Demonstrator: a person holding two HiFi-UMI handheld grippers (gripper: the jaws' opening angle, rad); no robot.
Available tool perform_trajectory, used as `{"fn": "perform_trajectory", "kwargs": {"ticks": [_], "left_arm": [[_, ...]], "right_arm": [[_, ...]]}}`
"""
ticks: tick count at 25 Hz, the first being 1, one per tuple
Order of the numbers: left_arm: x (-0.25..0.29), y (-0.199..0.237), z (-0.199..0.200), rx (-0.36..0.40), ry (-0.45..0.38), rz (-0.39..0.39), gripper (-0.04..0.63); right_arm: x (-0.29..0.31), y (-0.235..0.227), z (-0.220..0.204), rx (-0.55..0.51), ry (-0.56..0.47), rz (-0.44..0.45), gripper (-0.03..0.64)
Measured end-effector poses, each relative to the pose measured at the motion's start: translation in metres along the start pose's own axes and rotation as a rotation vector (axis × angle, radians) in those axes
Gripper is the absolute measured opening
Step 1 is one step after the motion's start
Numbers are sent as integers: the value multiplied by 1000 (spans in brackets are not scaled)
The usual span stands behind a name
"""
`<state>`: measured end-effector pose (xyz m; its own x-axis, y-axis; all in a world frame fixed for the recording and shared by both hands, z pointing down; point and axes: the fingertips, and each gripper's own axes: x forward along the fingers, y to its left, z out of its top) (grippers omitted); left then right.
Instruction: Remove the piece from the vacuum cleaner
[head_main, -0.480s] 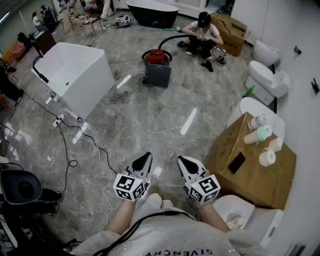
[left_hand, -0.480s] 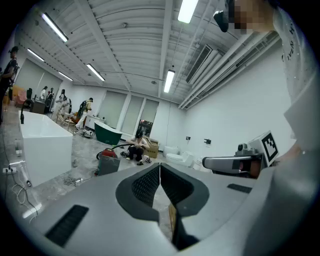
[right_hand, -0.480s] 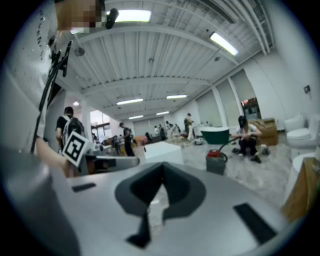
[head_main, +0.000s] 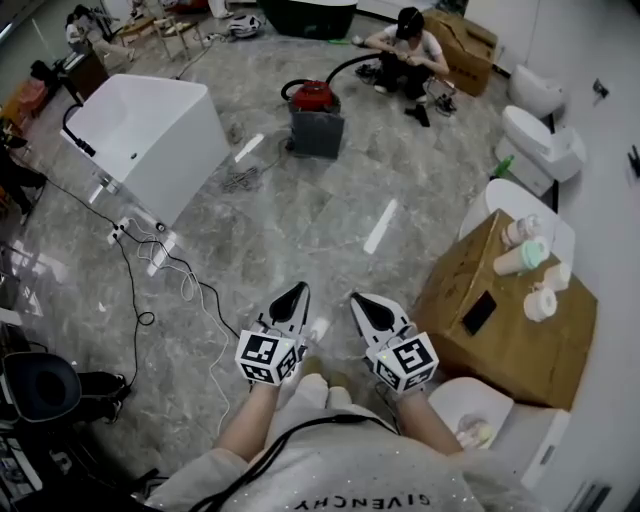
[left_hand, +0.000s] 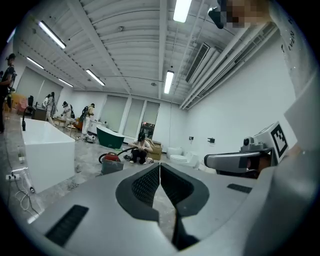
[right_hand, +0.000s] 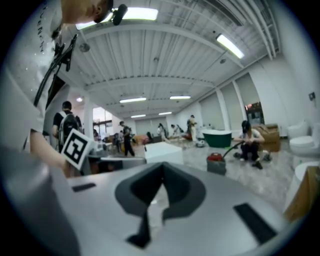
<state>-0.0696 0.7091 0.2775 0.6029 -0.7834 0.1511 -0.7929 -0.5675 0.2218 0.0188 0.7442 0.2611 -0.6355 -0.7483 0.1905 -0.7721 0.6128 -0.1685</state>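
Task status: not begun.

- **Left gripper** (head_main: 296, 292): jaws closed, nothing between them.
- **Right gripper** (head_main: 360, 300): jaws closed, likewise empty.
- **Position:** both are held side by side close to the wearer's body, pointing roughly level out over the floor (head_main: 300, 220).
- **Vacuum cleaner** (head_main: 315, 115): it has a red top on a grey body. It stands toward the far edge of the floor, well apart from both grippers and past the white tub (head_main: 150, 140).
- **Hose** (head_main: 350, 65): black, running from the vacuum cleaner to a seated person (head_main: 405, 50).
- **Piece to remove:** it cannot be identified at this range.

In my judgement everything remains to be done: the approach, picking out the piece, gripping it and detaching it.
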Motion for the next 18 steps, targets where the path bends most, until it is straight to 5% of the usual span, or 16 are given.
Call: {"fn": "perform_trajectory", "kwargs": {"ticks": [18], "left_arm": [[-1, 0, -18, -14, 1, 83, 25]], "right_arm": [[1, -6, -10, -22, 8, 99, 14]]}}
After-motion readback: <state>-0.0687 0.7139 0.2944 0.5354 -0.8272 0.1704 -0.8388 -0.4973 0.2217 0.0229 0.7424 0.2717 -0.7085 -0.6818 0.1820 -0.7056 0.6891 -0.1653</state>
